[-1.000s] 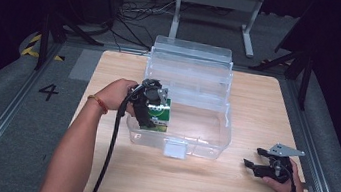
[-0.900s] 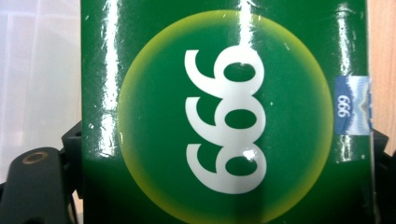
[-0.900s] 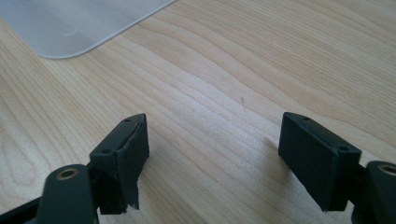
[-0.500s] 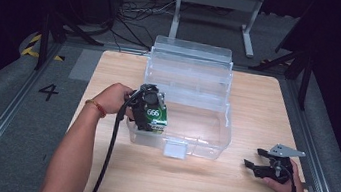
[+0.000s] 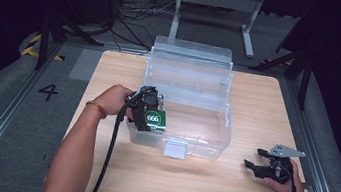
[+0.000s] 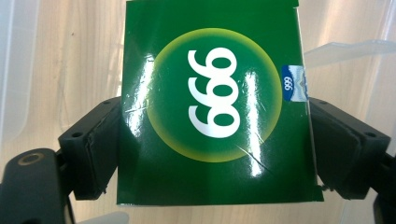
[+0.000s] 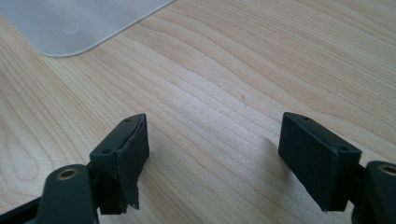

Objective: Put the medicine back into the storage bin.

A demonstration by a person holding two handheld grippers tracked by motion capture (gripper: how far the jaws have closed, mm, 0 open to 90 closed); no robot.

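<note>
Black hand-held gripper (image 5: 148, 115) trails a black cable; left wrist wears an orange bracelet (image 5: 98, 108)

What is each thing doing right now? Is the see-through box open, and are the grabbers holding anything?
Clear plastic box: open, lid tipped back.
Green 999 box: held over the clear box's left end.
Left hand-held gripper: shut on the green box's sides.
Right hand-held gripper: open, nothing between its jaws, low over the wooden table.

Green box (image 5: 157, 120) has tipped flatter over the bin (image 5: 213, 137).
</note>
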